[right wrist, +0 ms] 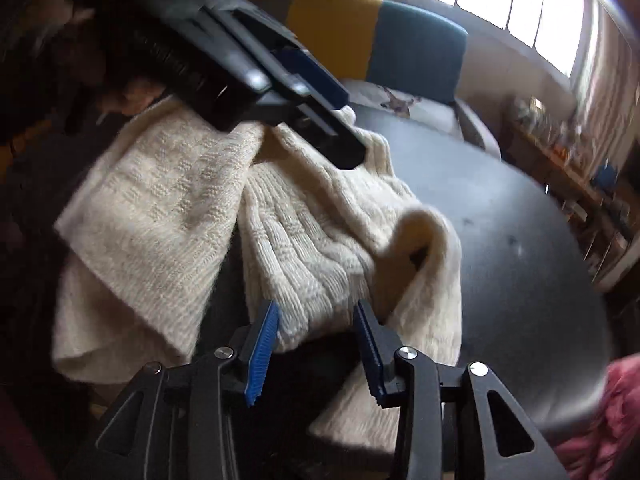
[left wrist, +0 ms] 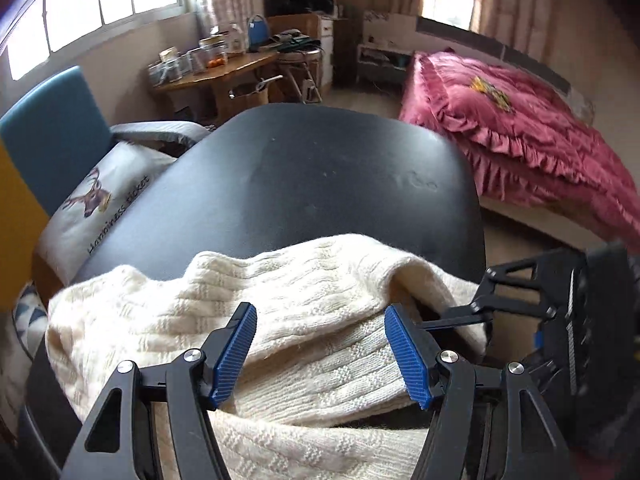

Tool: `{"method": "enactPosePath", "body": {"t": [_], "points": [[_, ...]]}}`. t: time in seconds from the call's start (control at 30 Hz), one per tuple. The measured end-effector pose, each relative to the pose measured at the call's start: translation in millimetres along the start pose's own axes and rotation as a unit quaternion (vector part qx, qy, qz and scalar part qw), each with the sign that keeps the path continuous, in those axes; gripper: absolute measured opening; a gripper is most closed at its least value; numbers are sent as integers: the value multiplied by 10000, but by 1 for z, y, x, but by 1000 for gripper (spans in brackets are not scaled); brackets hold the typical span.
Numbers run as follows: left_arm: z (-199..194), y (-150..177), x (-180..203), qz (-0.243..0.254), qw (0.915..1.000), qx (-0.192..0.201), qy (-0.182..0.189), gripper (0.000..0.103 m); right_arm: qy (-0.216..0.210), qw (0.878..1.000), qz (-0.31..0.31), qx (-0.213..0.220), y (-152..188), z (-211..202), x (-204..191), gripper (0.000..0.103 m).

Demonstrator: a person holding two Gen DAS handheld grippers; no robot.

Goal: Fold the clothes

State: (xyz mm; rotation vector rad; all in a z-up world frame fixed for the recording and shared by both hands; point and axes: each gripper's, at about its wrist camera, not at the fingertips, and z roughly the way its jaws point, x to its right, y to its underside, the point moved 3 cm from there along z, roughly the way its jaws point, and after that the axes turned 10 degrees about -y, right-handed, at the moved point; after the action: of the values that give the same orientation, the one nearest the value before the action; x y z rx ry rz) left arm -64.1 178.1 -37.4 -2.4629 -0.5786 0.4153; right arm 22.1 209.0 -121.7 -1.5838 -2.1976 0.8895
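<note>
A cream knitted sweater (left wrist: 280, 288) lies crumpled in loose folds on the near part of a round black table (left wrist: 320, 168). My left gripper (left wrist: 320, 316) hovers over it with its blue pads wide apart and nothing pinched between them. In the right wrist view the sweater (right wrist: 160, 220) spreads left and centre on the table (right wrist: 500, 240). A ribbed fold reaches down between the pads of my right gripper (right wrist: 320, 320), which stand apart beside the cloth without squeezing it. The left gripper (right wrist: 340, 132) crosses the top of that view above the sweater. The right gripper (left wrist: 472, 308) shows at the right edge of the left wrist view.
An armchair (left wrist: 52, 136) with a blue and yellow back holds a deer-print cushion (left wrist: 92, 204) left of the table. A bed with a pink ruffled cover (left wrist: 520, 132) stands to the right. A wooden desk (left wrist: 224, 72) with jars sits under the window.
</note>
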Motion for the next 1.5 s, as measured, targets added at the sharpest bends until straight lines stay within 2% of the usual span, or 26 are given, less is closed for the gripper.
{"method": "enactPosePath", "body": {"t": [0.07,0.23,0.37,0.5,0.57,0.63,0.67,0.7,0.73,0.8,0.87,0.93,1.07,1.13,1.17,1.2,1.23,1.27,1.33,1.4,1.47,1.5], "points": [[11,-5,13,403,9992,-80,-25,67,-472,9950,864,171,10,-10,24,40],[35,-23,55,1309,9913,-105,12,67,-637,9796,1895,223,25,-10,57,40],[58,-33,83,1885,9817,-277,-66,67,-637,9764,2060,73,27,1,66,40],[82,-39,94,2023,9779,-414,-329,67,-745,9753,2071,190,26,0,65,48],[94,-42,90,1708,9828,-527,-454,67,-761,9759,2035,211,25,-1,64,51],[100,-42,75,1068,9915,-603,-440,53,-768,9763,2010,211,23,-1,62,55],[101,-42,66,668,9952,-622,-356,30,-777,9764,2002,223,22,-2,63,58],[97,-42,53,227,9979,-552,-268,22,-787,9765,1994,234,20,-3,63,64],[92,-42,40,-219,9985,-471,-180,20,-790,9768,1971,270,17,-4,63,72],[70,-39,6,-1110,9937,-120,-36,13,-742,9774,1947,361,9,-7,62,79],[44,-31,-30,-1943,9807,212,43,12,-825,9748,2015,479,0,-7,64,79],[19,-15,-67,-2761,9597,499,153,12,-937,9711,2115,581,-12,-6,66,80],[-21,43,-129,-4182,9039,892,99,12,-1068,9693,2127,619,-44,9,61,80],[-39,82,-150,-4783,8722,1025,48,12,-928,9727,2096,374,-53,23,59,80],[-48,101,-155,-4980,8608,1052,20,12,-937,9699,2229,294,-53,31,61,80],[-54,117,-158,-5076,8552,1053,-20,12,-947,9668,2362,213,-54,38,62,80],[-59,126,-159,-5046,8572,1023,-69,12,-956,9636,2495,133,-54,46,64,80],[-63,131,-156,-4911,8658,945,-168,12,-994,9588,2658,102,-52,51,65,80],[-68,126,-146,-4424,8920,835,-409,19,-993,9544,2808,202,-47,52,68,80],[-64,108,-131,-3891,9173,765,-370,47,-1100,9484,2956,331,-41,50,70,80],[-54,87,-113,-3383,9381,691,-259,60,-1196,9481,2917,424,-38,49,68,80],[-44,75,-103,-3102,9483,611,-276,60,-1209,9516,2796,400,-39,49,65,80]]}}
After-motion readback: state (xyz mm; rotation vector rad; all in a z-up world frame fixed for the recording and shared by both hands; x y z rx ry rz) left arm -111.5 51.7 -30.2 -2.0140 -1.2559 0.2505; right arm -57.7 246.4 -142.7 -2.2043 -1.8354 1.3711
